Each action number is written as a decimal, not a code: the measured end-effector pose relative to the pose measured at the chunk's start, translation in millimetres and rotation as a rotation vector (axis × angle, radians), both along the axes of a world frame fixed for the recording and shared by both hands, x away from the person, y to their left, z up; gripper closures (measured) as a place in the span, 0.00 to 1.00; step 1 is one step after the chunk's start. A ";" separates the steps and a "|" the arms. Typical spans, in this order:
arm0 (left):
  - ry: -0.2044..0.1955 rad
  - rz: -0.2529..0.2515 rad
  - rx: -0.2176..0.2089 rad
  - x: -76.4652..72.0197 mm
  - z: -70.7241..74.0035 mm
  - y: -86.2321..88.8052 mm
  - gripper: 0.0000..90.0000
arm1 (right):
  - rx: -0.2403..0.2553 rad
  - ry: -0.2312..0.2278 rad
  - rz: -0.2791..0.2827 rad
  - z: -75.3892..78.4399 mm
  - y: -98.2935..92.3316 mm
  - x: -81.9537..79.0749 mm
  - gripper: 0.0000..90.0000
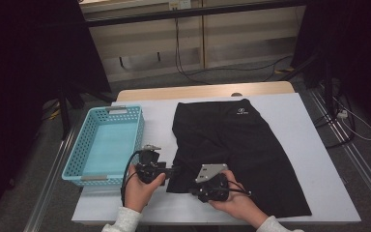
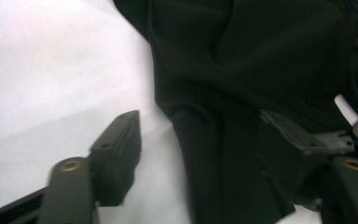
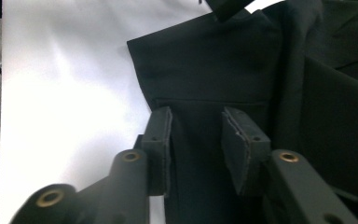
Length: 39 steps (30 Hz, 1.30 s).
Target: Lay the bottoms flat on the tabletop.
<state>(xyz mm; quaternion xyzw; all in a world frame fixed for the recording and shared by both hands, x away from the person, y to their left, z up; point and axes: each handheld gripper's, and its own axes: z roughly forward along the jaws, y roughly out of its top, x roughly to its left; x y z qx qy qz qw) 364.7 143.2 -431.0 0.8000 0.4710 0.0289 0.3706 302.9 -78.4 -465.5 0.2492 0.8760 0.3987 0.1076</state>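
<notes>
High view: black garment [image 1: 232, 150] lies spread on the table [image 1: 314, 145], unfolded; blue basket [image 1: 106, 145] empty. Left hand-held gripper [image 1: 174, 170] & right hand-held gripper [image 1: 195, 186] at its near-left corner, both released, fabric betw. jaws, ungripped. Folding looks barely begun.

The bench [image 1: 314, 145] has a white top with a pale wooden edge [image 1: 203, 90] at its far side. Behind it, grey floor [image 1: 251, 76] runs to a beige panelled wall [image 1: 241, 34], where black cables [image 1: 183, 53] hang and trail. Dark curtains [image 1: 24, 63] close both sides; a metal rail [image 1: 362, 159] lies at right.
</notes>
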 end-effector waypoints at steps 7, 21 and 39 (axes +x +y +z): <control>-0.056 0.016 0.043 4.9 -1.2 -0.2 0.27 | 0.014 0.011 -0.015 -0.3 -1.6 4.4 0.96; -0.080 0.022 0.064 9.4 0.4 -2.1 0.26 | 0.020 0.048 0.038 2.8 -3.7 -6.8 0.98; -0.070 0.020 0.044 29.3 -12.2 -18.9 0.39 | 0.027 0.068 0.074 2.8 -10.2 -15.9 0.98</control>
